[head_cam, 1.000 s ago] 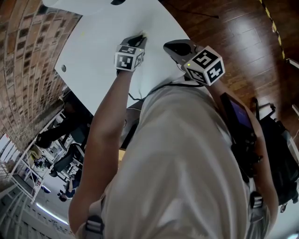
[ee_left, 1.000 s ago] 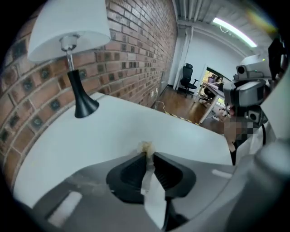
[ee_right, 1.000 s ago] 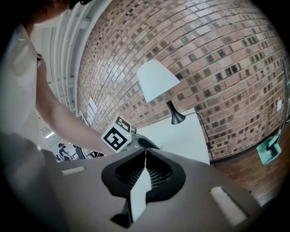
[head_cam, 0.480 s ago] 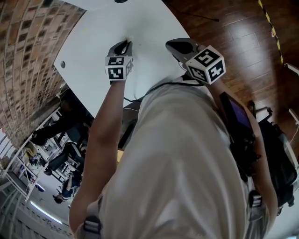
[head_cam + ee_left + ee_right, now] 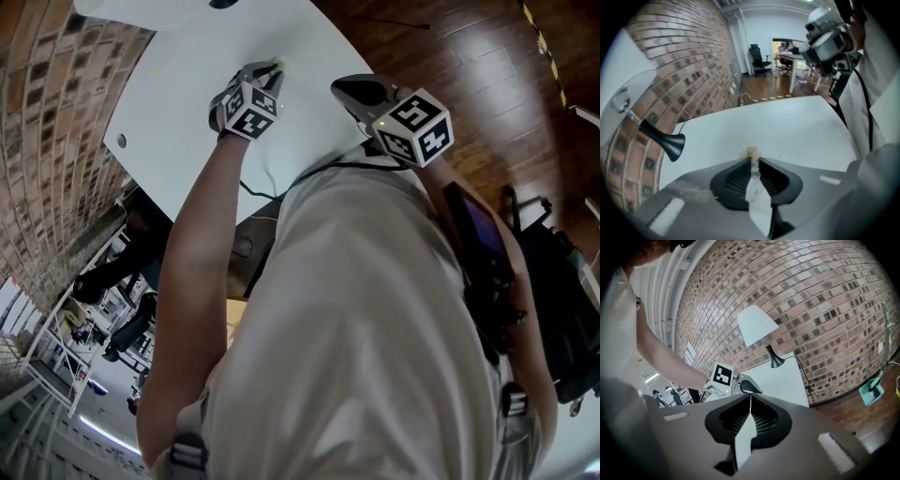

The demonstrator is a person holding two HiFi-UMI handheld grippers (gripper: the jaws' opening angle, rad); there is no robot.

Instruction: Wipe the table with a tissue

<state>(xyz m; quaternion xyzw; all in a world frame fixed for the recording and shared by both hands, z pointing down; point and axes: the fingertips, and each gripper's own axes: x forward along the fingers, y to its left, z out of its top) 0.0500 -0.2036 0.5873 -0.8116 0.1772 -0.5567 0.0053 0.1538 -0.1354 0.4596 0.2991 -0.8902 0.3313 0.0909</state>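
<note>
Gripping a small tissue (image 5: 750,153) wad, the left gripper (image 5: 751,160) has its jaws closed on it at the very tips. The wad is pressed to the table (image 5: 801,126) on the person's side of the lamp (image 5: 663,139), well apart from its base. Right gripper (image 5: 750,397) jaws are closed on nothing. It hovers farther from the lamp, near the table edge by the wood floor (image 5: 450,56).

Risks, my read:
- Wad is tiny and barely pokes past the tips. Too much downforce or tilt and jaw plastic scrapes the table instead of tissue.
- Grip is thin, so a hard drag could pull the wad out or shred it.
- A long sweep toward the lamp could clip its base.

Room: wide bare table between wad and lamp, and sideways toward the brick wall (image 5: 56,112). Least room is away from the lamp, where the near edge is close, by the person's torso. Right gripper sits beside the stroke path, so it's best held lifted.
</note>
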